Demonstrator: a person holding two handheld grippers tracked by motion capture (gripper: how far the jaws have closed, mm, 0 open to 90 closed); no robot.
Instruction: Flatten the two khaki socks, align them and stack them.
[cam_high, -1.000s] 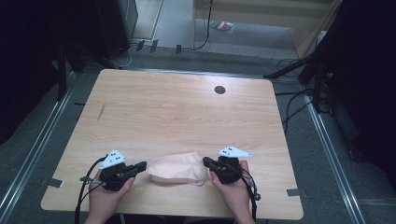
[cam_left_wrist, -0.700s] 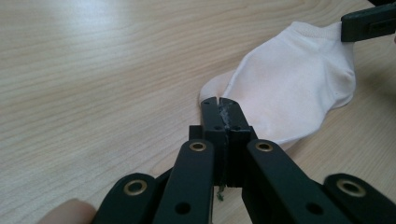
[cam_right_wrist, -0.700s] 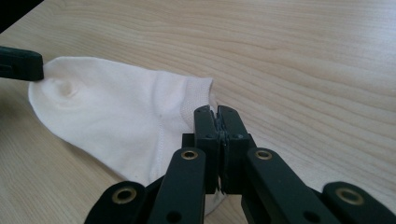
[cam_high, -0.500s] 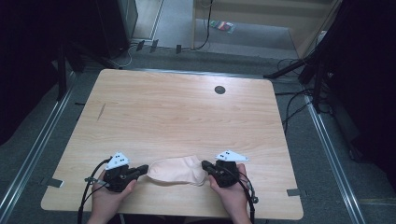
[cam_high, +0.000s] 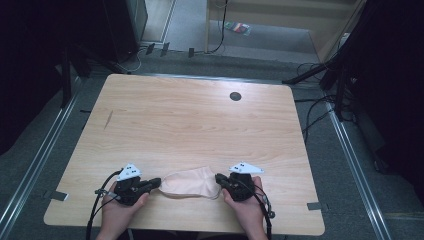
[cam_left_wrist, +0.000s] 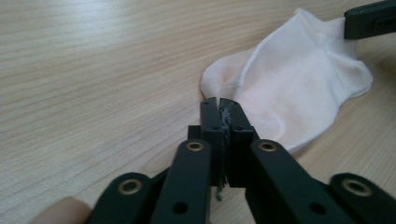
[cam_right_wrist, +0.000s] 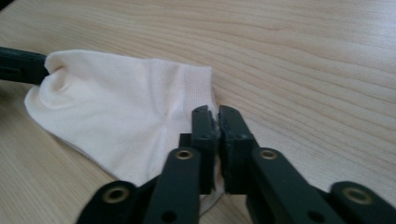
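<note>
A pale cream ankle sock (cam_high: 189, 182) lies flat on the wooden table (cam_high: 200, 125) near its front edge. My left gripper (cam_high: 156, 183) is shut, pinching the sock's left end. My right gripper (cam_high: 218, 178) is shut on the right end. In the left gripper view the closed jaws of the left gripper (cam_left_wrist: 218, 103) hold the sock (cam_left_wrist: 289, 88) at its near edge, with the right gripper's jaw tip (cam_left_wrist: 371, 18) at its far end. In the right gripper view the right gripper (cam_right_wrist: 214, 112) clamps the sock (cam_right_wrist: 112, 112) by its cuff side, and the left gripper (cam_right_wrist: 18, 65) bunches the far end.
A small black round grommet (cam_high: 235, 96) sits at the table's far middle, and a short dark mark (cam_high: 108, 118) lies at the left. Cables trail on the floor to the right (cam_high: 320, 110). The table's front edge runs just below both hands.
Both hands have shifted only slightly along the front edge. The sock stays held between the two grippers, a little flatter than before.
</note>
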